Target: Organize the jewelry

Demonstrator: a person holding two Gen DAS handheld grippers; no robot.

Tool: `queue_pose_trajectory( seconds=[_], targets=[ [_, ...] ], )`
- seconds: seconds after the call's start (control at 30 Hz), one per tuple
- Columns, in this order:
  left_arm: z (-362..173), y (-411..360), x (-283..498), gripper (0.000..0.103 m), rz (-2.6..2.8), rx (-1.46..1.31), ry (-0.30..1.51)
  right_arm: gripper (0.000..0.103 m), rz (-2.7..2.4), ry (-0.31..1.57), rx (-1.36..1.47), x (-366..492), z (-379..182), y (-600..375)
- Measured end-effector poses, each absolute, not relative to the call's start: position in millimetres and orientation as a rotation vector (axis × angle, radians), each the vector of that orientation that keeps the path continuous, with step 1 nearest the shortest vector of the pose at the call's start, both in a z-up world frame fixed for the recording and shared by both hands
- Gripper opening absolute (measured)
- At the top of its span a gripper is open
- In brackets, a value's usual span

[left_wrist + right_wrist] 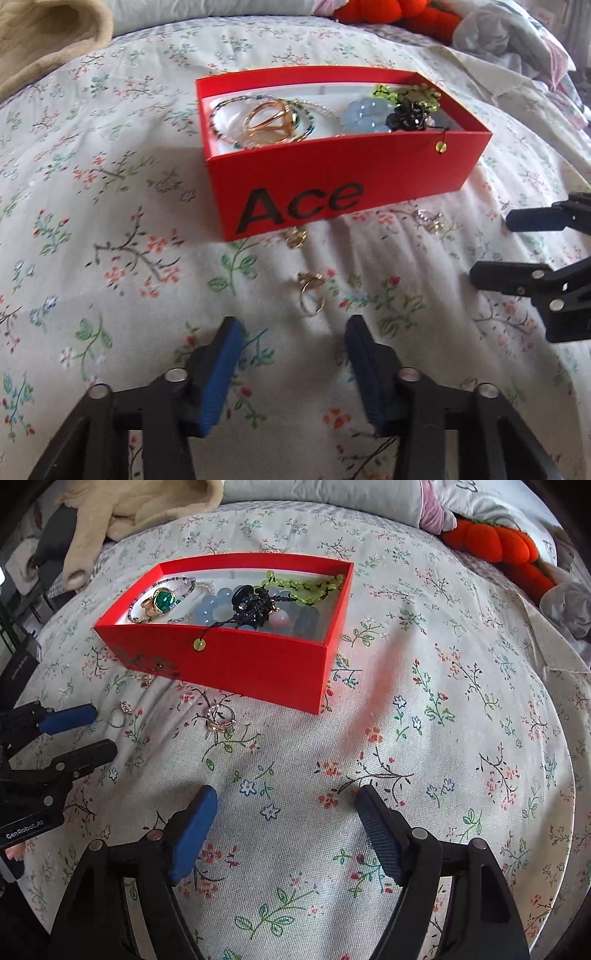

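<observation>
Bed [110,206]: a soft flowered sheet carries everything; small things sink a little into the cloth.
Red box [332,177]: open, stiff card, light; it already holds bracelets, blue beads [364,116] and a black charm whose cord hangs over the front wall.
Left gripper [291,350]: jaws wide, holding nothing, aimed at the ring just ahead.
Right gripper [286,819]: jaws wide, holding nothing, over bare sheet, well apart from the box.
Ring cluster [220,720]: lies on the sheet in front of the box.
Silver ring [310,295]: on the sheet just beyond the left jaws; probably hard, light and slippery, so pinch across the band, pressing slightly into the cloth.
Small ring [295,236]: touching or just beside the box front; I cannot tell which.
</observation>
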State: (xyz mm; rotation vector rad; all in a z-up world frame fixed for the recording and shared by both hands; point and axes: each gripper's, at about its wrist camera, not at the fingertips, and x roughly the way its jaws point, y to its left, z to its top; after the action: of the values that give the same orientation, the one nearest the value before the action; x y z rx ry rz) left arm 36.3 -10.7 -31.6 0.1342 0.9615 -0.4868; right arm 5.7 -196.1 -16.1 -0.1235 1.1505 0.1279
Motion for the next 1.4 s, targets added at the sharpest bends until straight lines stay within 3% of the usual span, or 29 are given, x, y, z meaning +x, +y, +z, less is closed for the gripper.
queue_pose_trajectory(
  seconds=[0.3, 0.37, 1.0, 1.1, 1.17, 1.4],
  targets=[
    [-31, -22, 46, 0.016, -0.526, 0.112, 0.999, 0.081, 0.136, 1.156, -0.134, 13, -16, -193],
    [-31, -23, 49, 0.006, -0.523, 0.107, 1.005, 0.081, 0.137, 1.157, -0.126, 14, -16, -194],
    [-24, -12, 48, 0.001, -0.489, 0.069, 1.019, 0.079, 0.21, 1.132, -0.114, 26, -15, -176],
    [-24, -9, 47, 0.001, -0.49, 0.067, 1.023, 0.07, 0.231, 1.125, -0.108, 31, -14, -170],
    [-23, -6, 47, 0.001, -0.489, 0.066, 1.022, 0.058, 0.247, 1.122, -0.099, 34, -13, -168],
    [-22, -2, 46, 0.001, -0.488, 0.054, 1.029, 0.037, 0.252, 1.12, -0.089, 45, -13, -158]
  ],
)
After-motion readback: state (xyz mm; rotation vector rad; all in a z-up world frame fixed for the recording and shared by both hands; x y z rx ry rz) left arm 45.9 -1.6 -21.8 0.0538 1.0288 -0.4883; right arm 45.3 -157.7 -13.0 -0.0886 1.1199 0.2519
